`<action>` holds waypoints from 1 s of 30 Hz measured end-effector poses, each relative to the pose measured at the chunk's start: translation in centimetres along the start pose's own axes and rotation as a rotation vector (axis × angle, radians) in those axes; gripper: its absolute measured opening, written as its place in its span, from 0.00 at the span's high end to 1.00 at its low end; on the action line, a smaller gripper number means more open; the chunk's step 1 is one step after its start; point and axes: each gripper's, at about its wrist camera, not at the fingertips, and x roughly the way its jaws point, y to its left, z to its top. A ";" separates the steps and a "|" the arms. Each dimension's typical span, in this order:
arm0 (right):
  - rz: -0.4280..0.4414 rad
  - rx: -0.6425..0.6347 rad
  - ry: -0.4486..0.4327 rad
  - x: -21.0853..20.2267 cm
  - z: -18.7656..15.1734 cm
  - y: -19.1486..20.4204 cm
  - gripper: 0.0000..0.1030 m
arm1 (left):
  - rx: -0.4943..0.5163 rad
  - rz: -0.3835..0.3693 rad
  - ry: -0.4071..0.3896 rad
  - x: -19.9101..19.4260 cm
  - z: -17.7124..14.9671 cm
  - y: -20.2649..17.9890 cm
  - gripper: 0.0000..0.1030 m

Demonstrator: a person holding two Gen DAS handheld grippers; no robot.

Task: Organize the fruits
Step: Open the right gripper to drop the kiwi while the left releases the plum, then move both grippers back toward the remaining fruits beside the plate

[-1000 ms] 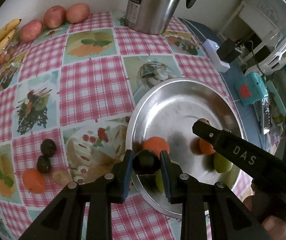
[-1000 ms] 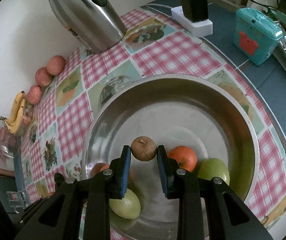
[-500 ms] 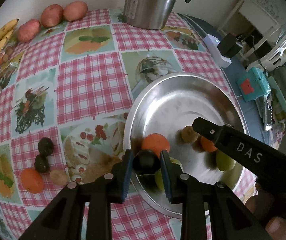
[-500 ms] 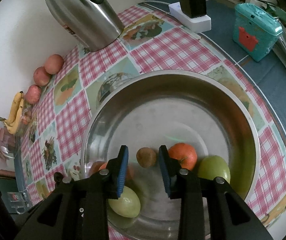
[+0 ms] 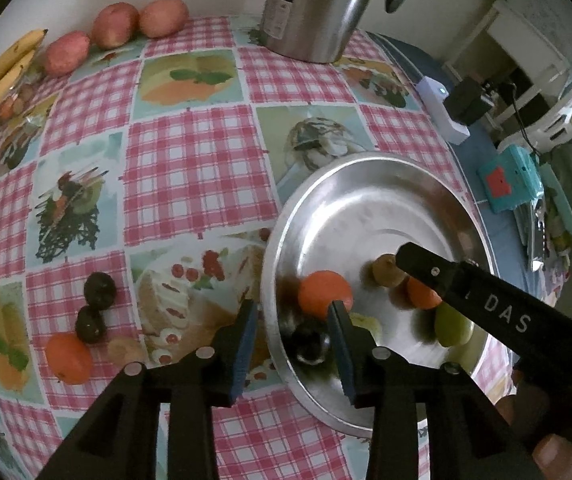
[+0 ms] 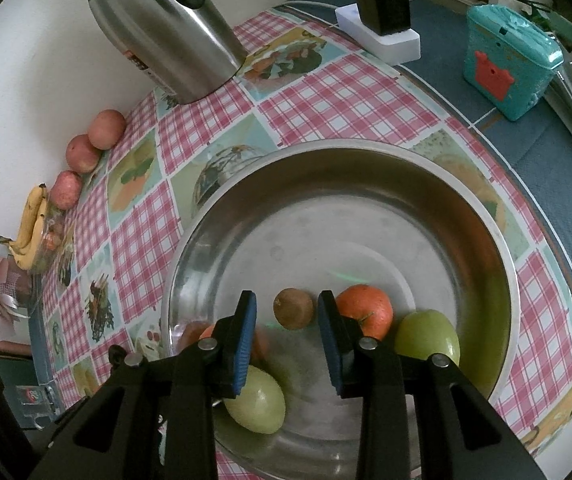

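Note:
A steel bowl (image 5: pixel 286 240) (image 6: pixel 366 152) holds two oranges, two green apples and a small brown fruit (image 6: pixel 294 308) (image 5: pixel 386 270). Over the bowl's near left rim, the jaws of my left gripper (image 5: pixel 292 332) are opening. A dark round fruit (image 5: pixel 308 346), blurred, lies low between them and free of the pads. My right gripper (image 6: pixel 288 328) hangs open over the bowl, and the brown fruit rests on the bowl floor just past its tips. One of its fingers (image 5: pixel 466 292) reaches into the left wrist view.
On the checked cloth left of the bowl lie two dark fruits (image 5: pixel 99 290), an orange (image 5: pixel 67 356) and a small brown fruit (image 5: pixel 125 350). Red apples (image 5: pixel 113 30), bananas (image 5: pixel 1 68) and a steel kettle (image 5: pixel 314 4) stand at the back. A teal box (image 6: pixel 506 64) is on the right.
The right gripper let go of the brown fruit, which dropped onto the bowl floor. The left jaws then parted and the dark fruit slipped down from between the pads.

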 end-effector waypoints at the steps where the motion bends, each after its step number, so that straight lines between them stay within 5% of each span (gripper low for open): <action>1: 0.000 0.000 0.000 0.0 0.0 0.0 0.68 | -0.009 0.003 -0.003 -0.1 0.1 0.3 0.59; 19: -0.018 -0.040 0.027 0.4 -0.2 0.8 0.68 | -0.218 0.048 -0.045 -1.4 0.9 6.8 0.53; 28: -0.029 -0.061 0.030 0.6 -0.3 1.3 0.68 | -0.316 0.056 -0.063 -2.1 0.9 9.9 0.38; 30: -0.036 -0.070 0.031 0.7 -0.3 1.4 0.68 | -0.334 0.071 -0.064 -2.1 0.8 10.4 0.28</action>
